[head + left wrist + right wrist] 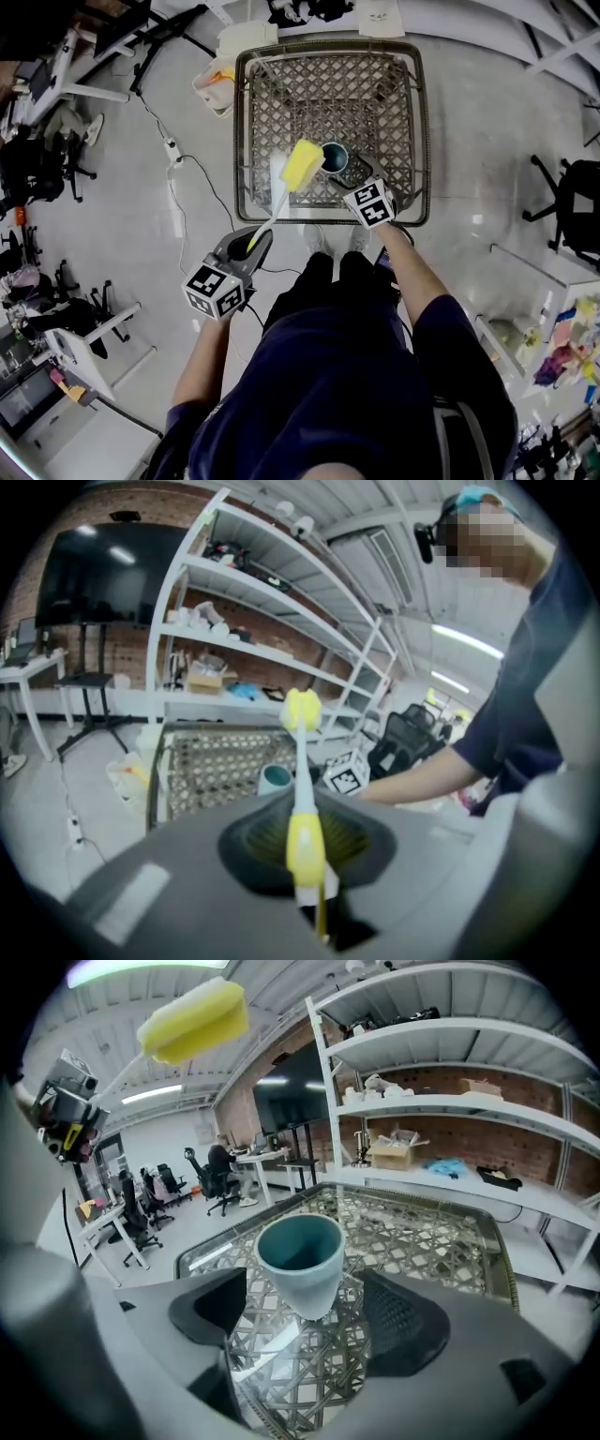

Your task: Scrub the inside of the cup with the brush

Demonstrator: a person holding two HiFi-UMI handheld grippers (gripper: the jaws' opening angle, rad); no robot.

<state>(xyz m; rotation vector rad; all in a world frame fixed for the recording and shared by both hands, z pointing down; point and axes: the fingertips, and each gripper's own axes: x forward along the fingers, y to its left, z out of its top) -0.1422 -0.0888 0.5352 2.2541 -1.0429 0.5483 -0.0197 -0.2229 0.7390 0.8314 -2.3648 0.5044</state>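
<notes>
Right gripper view: the right gripper (307, 1314) has its fingers (403, 1321) spread either side of the upright cup (300, 1258) on the tabletop (431, 1232). They are not touching the cup, while the left gripper (305, 853) pinches the brush (303, 761) above and beside the cup, so scrubbing probably calls for gripping the cup, then lowering the brush in.

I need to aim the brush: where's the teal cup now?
The teal cup stands upright on the lattice table, between the open right tongs, with the brush's yellow head just left of it in the head view.
</notes>
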